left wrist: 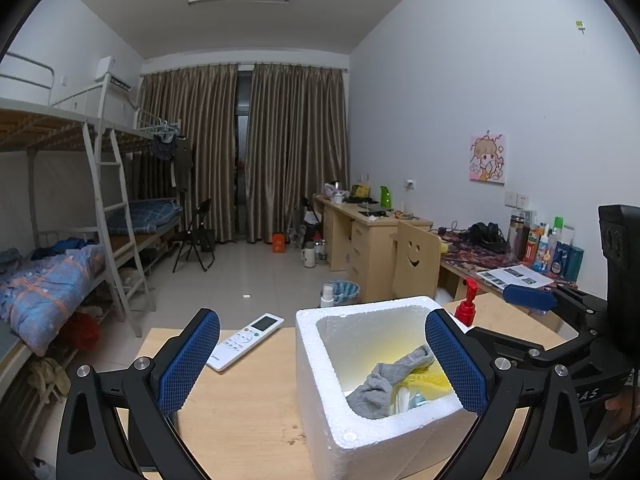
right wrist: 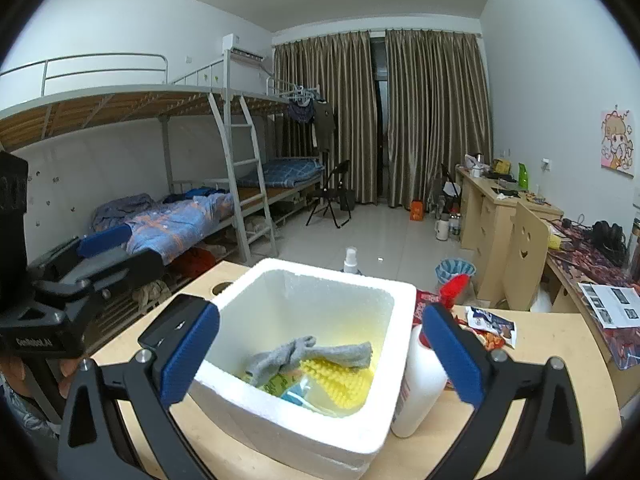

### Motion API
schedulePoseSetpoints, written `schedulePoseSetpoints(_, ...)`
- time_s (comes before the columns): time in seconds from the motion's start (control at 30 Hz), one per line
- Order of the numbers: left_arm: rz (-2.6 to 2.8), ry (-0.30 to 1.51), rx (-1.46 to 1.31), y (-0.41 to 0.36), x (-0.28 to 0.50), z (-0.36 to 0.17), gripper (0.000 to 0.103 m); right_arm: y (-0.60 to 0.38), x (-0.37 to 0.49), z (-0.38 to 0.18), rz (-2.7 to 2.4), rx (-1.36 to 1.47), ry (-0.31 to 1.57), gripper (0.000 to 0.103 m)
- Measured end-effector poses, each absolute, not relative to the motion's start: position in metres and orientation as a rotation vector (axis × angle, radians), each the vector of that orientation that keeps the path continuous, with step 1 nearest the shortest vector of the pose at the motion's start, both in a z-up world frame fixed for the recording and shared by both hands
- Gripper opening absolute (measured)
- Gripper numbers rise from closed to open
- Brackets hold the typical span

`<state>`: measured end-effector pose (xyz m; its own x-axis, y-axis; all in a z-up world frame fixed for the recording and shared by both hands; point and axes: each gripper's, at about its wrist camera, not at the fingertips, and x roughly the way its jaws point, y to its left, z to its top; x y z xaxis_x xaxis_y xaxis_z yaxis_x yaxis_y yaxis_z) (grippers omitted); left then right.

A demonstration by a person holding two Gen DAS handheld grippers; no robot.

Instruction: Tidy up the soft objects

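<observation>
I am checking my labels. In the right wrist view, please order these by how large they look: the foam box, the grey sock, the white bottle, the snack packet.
1. foam box
2. white bottle
3. grey sock
4. snack packet, though it lies farther from the camera and is partly hidden, so its last place is unsure.

even ceiling light, sharp, fisheye-bent dark corners

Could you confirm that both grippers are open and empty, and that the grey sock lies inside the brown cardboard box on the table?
Not quite: the box is white foam, not brown cardboard, as the right wrist view shows. The grey sock does lie inside, and the left gripper and right gripper are open and empty.
</observation>
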<state>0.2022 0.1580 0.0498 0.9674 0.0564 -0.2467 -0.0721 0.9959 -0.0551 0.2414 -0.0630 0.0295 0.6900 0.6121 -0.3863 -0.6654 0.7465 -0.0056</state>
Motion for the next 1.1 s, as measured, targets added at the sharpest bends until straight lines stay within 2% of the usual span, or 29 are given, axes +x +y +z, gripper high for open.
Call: schedulePoseSetpoints(1.1,0.044,0.209,-0.038,0.11,0.147,0.072,0.103,-0.097,0.189,0.049,0.671,-0.137,0.3,0.103)
